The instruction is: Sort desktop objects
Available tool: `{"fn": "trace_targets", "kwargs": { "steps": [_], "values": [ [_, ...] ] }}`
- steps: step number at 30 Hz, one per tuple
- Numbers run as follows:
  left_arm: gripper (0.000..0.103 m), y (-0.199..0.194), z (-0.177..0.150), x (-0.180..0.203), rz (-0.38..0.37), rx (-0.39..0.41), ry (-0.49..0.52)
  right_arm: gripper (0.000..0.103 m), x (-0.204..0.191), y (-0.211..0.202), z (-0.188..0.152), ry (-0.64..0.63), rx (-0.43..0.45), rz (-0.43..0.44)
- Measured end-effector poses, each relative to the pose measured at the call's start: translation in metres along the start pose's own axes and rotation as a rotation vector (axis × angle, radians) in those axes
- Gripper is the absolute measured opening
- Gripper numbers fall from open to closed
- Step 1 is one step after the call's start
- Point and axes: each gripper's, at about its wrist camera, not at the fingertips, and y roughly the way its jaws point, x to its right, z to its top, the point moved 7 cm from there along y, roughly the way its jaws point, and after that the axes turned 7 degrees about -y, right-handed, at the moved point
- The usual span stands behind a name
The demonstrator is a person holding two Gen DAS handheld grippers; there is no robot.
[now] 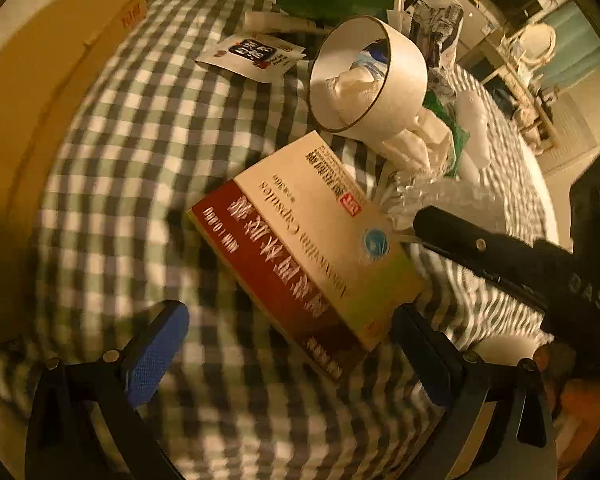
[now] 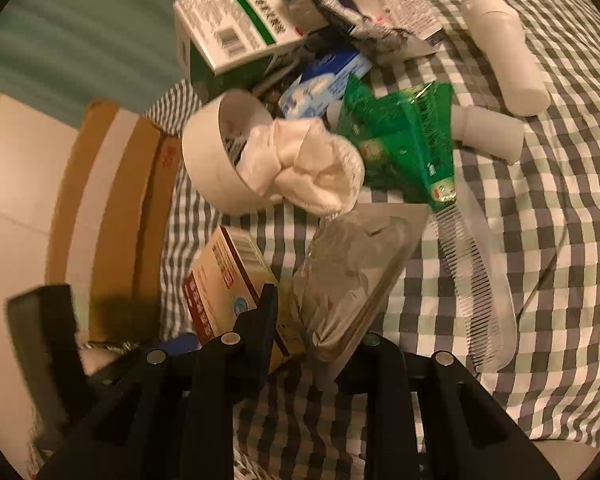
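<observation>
A red and cream medicine box (image 1: 308, 240) lies on the checked tablecloth (image 1: 140, 160) between my left gripper's fingers. My left gripper (image 1: 292, 356) is open, its blue pads either side of the box's near end. My right gripper (image 2: 316, 320) is shut on a clear plastic bag (image 2: 352, 268); its black finger shows in the left wrist view (image 1: 500, 256). The medicine box (image 2: 228, 288) sits just left of the bag in the right wrist view.
A tipped white cup (image 1: 364, 76) holds crumpled tissue. Nearby lie a green packet (image 2: 404, 144), a clear comb (image 2: 476, 280), white bottles (image 2: 504, 52), a green and white box (image 2: 236, 28), and a sachet (image 1: 252, 56). A cardboard box (image 1: 40, 100) stands at the left.
</observation>
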Motion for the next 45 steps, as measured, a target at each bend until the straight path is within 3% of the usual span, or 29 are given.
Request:
{"fn": "trace_targets", "kwargs": {
  "steps": [4, 9, 11, 13, 16, 25, 26, 28, 30, 37, 38, 40, 43, 45],
  "values": [
    [0.103, 0.002, 0.011, 0.002, -0.059, 0.014, -0.078, 0.023, 0.007, -0.005, 0.001, 0.016, 0.013, -0.005],
    [0.103, 0.003, 0.015, 0.001, -0.077, 0.072, -0.098, 0.023, 0.009, -0.011, -0.001, 0.020, 0.026, -0.015],
    [0.094, 0.002, 0.013, -0.001, -0.087, 0.083, -0.097, 0.022, 0.008, -0.012, 0.001, 0.022, 0.039, -0.009],
    [0.066, -0.006, 0.014, -0.004, -0.113, 0.104, -0.107, 0.021, 0.009, -0.015, 0.004, 0.020, 0.058, -0.010],
    [0.049, -0.012, 0.021, -0.008, -0.204, 0.091, -0.156, 0.021, 0.013, -0.018, 0.007, 0.044, 0.079, -0.008],
    [0.050, -0.008, 0.010, 0.016, -0.239, 0.039, -0.060, 0.021, 0.019, -0.031, 0.012, 0.084, 0.103, 0.013],
    [0.052, -0.005, 0.008, 0.022, -0.230, 0.036, -0.042, 0.021, 0.019, -0.031, 0.013, 0.090, 0.105, 0.016],
    [0.074, 0.006, 0.002, 0.033, -0.220, -0.002, -0.021, 0.021, 0.020, -0.030, 0.009, 0.092, 0.105, 0.014],
    [0.079, 0.017, -0.004, 0.029, -0.217, -0.046, -0.040, 0.021, 0.019, -0.024, 0.012, 0.096, 0.100, 0.020],
    [0.080, 0.015, -0.008, 0.024, -0.239, -0.024, -0.008, 0.023, 0.023, -0.013, 0.014, 0.116, 0.057, -0.014],
    [0.079, 0.018, -0.003, 0.032, -0.237, -0.015, 0.002, 0.023, 0.022, -0.012, 0.015, 0.116, 0.056, -0.022],
    [0.063, 0.017, -0.004, 0.039, -0.227, 0.013, 0.018, 0.023, 0.022, -0.011, 0.018, 0.115, 0.064, -0.034],
    [0.049, 0.009, 0.001, 0.042, -0.270, 0.032, -0.017, 0.021, 0.023, -0.013, 0.023, 0.116, 0.090, -0.041],
    [0.045, 0.003, 0.006, 0.040, -0.271, 0.050, -0.022, 0.016, 0.025, -0.019, 0.025, 0.119, 0.113, -0.046]
  ]
}}
